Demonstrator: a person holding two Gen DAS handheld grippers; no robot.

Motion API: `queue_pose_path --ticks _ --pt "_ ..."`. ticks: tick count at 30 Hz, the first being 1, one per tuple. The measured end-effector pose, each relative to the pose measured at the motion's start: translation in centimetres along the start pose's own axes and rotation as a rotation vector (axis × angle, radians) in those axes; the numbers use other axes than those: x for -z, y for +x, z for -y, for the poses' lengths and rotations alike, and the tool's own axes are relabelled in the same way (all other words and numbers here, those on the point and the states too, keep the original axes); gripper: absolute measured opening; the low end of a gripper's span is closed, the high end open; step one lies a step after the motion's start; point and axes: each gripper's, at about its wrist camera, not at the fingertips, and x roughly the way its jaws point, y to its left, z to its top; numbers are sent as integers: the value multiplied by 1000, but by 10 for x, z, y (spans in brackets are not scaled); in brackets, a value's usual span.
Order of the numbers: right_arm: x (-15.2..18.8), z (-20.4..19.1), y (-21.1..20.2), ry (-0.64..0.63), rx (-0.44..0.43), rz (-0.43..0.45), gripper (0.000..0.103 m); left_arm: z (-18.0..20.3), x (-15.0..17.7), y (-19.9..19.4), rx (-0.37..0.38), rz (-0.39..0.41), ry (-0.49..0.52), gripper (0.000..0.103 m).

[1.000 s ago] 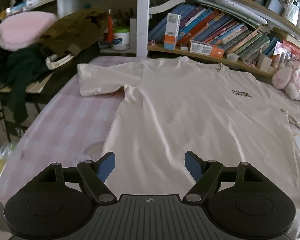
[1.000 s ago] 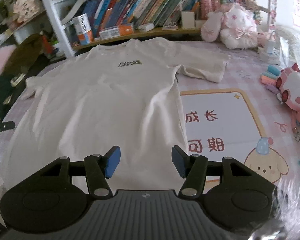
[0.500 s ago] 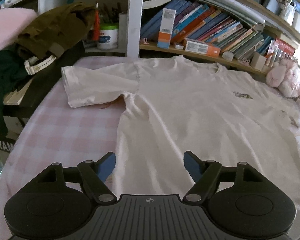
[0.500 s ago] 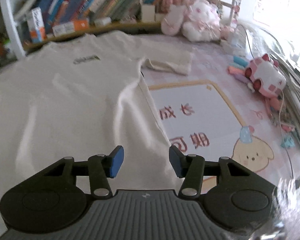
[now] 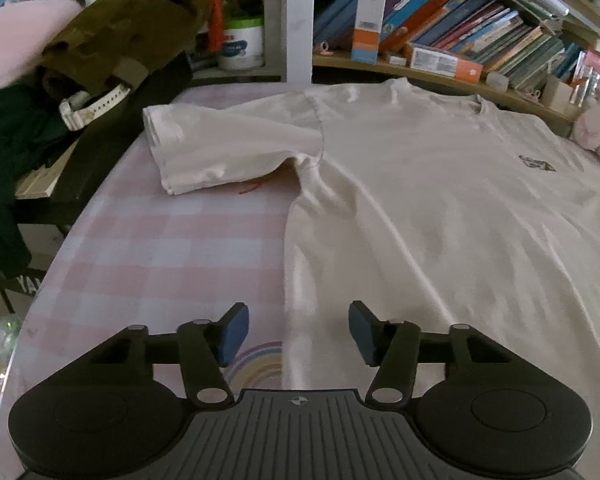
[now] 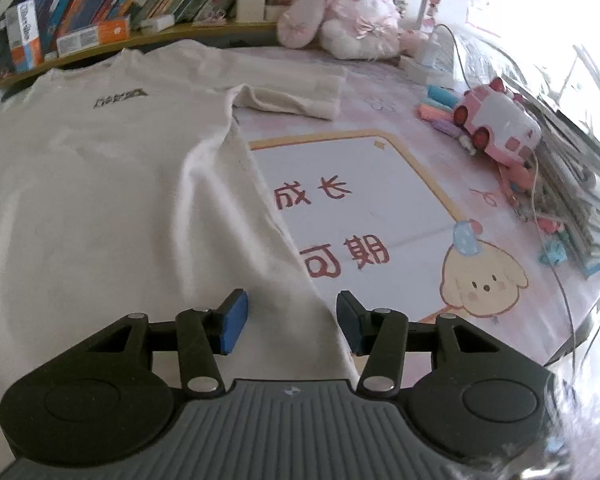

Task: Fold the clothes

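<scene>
A cream T-shirt (image 5: 440, 200) lies spread flat, front up, on the pink checked table, collar toward the bookshelf; it also shows in the right wrist view (image 6: 112, 184). Its left sleeve (image 5: 220, 148) and right sleeve (image 6: 300, 96) lie stretched out to the sides. My left gripper (image 5: 298, 330) is open and empty, low over the shirt's left side edge near the hem. My right gripper (image 6: 290, 322) is open and empty, low over the shirt's right side edge near the hem.
A bookshelf (image 5: 440, 40) runs along the table's far side. Piled clothes (image 5: 112, 40) lie off the table's left end. A pink plush toy (image 6: 352, 20), a toy car (image 6: 496, 120) and small items sit at the right. A printed mat (image 6: 360, 200) lies under the shirt's right edge.
Both grippers have moved outward and lower: the left one toward the shirt's left side edge, the right one toward its right side edge. Both stay open.
</scene>
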Motion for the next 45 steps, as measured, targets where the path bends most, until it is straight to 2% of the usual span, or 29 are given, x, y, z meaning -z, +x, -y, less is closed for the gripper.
queue_pose_path --ticks 2,5,6,8,11,17,24,26,27,28,30,32,34,36,40,45 --pt "-2 2 0 19 -34 -13 30 -4 0 2 -1 -7 -1 41" --pt "-3 -3 -2 5 -59 -15 16 -8 0 2 -5 -10 3 25" --pt "-3 -5 -2 -3 -63 -14 14 -11 0 2 16 -10 -1 13" --pt "-3 -8 -3 -6 -64 -19 9 -16 0 1 65 -14 -11 2" --pt "-2 -12 -4 -10 -66 -28 8 -22 0 2 95 -16 -17 1" --pt "-2 -13 -5 -10 -65 -36 7 -20 1 1 76 -14 -7 1" --pt "-3 -13 -5 -2 -58 -45 9 -23 0 -5 73 -10 -26 7" --pt "-5 -12 -7 29 -55 -48 20 -21 -1 -11 67 7 -17 8" --pt "-6 -11 -10 47 -56 -46 24 -19 -3 -14 69 15 -3 14" --pt "-6 -11 -13 62 -57 -37 33 -17 -4 -16 73 19 13 22" --pt "-9 -14 -20 73 -62 -22 37 -12 -5 -20 79 23 41 34" --pt "-12 -18 -27 75 -63 -10 49 -6 -5 -23 83 24 62 44" --pt "-14 -24 -34 71 -59 -1 57 0 -5 -26 96 23 77 56" --pt "-17 -29 -39 69 -59 5 64 7 -4 -29 123 17 84 60" --pt "-22 -39 -49 72 -68 10 76 24 -1 -23 173 -50 80 63" --pt "-24 -45 -58 72 -70 5 79 32 7 -22 252 -70 65 63"
